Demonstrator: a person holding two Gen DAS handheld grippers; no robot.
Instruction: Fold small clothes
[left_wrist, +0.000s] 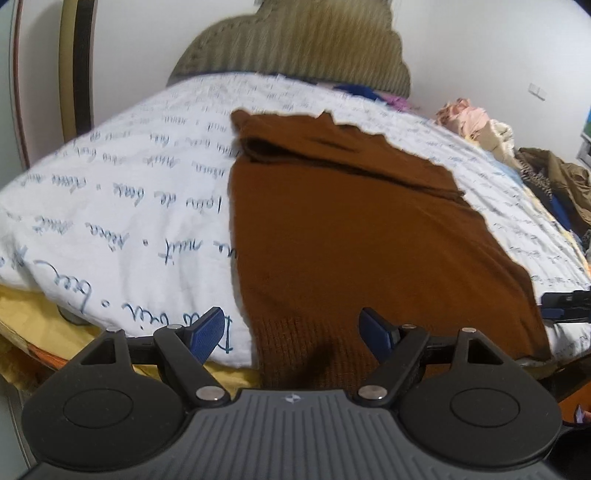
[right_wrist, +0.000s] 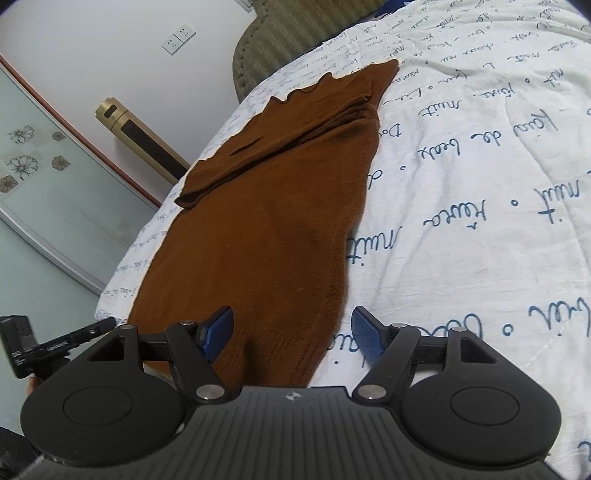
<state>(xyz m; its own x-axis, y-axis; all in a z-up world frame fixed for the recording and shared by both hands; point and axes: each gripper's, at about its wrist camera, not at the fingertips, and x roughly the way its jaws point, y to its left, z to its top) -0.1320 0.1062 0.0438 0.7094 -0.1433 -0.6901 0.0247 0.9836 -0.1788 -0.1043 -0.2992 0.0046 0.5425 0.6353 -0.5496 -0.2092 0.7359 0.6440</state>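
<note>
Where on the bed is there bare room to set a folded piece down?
Bare quilt lies between the brown sweater and the bed's edge on one side, and wide open beside it in the right wrist view. Crowded: the clothes pile near the headboard.

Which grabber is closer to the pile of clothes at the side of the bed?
The right gripper. The clothes pile lies beyond the brown sweater's right edge, the side where the right gripper hovers. The left gripper is over the sweater's other hem corner, farther away.
</note>
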